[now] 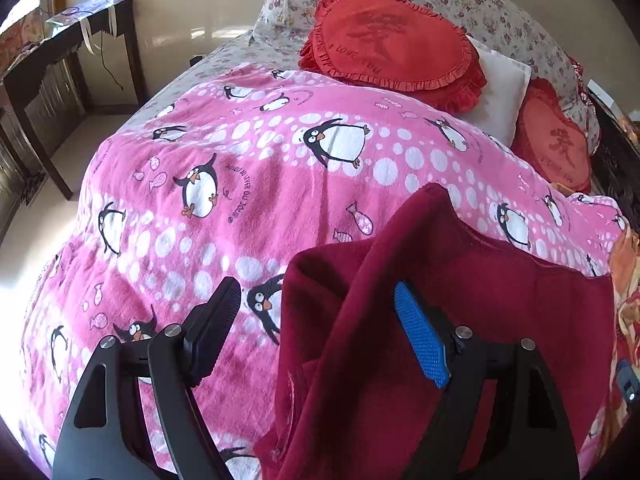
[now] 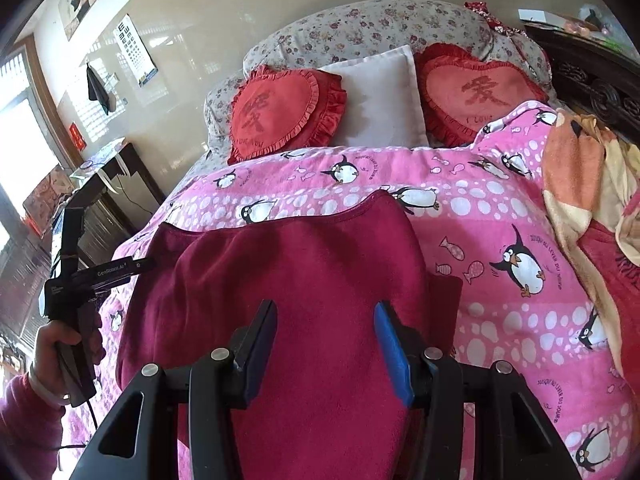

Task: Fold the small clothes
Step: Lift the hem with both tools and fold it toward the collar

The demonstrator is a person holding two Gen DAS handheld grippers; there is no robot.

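A dark red fleece garment (image 1: 460,320) lies on the pink penguin blanket (image 1: 240,184), partly folded with a raised ridge down its left side. My left gripper (image 1: 316,320) is open over the garment's left edge; its blue pad sits over the cloth, the other finger over the blanket. In the right wrist view the garment (image 2: 304,264) lies spread below my right gripper (image 2: 326,344), which is open above its near middle. The left gripper (image 2: 132,266) shows there at the garment's left edge, held by a hand.
Two red heart cushions (image 2: 280,112) (image 2: 476,92) and a white pillow (image 2: 380,96) lie at the bed's head on floral bedding. An orange and cream blanket (image 2: 584,176) is heaped at the right. A dark wooden table (image 1: 60,60) stands left of the bed.
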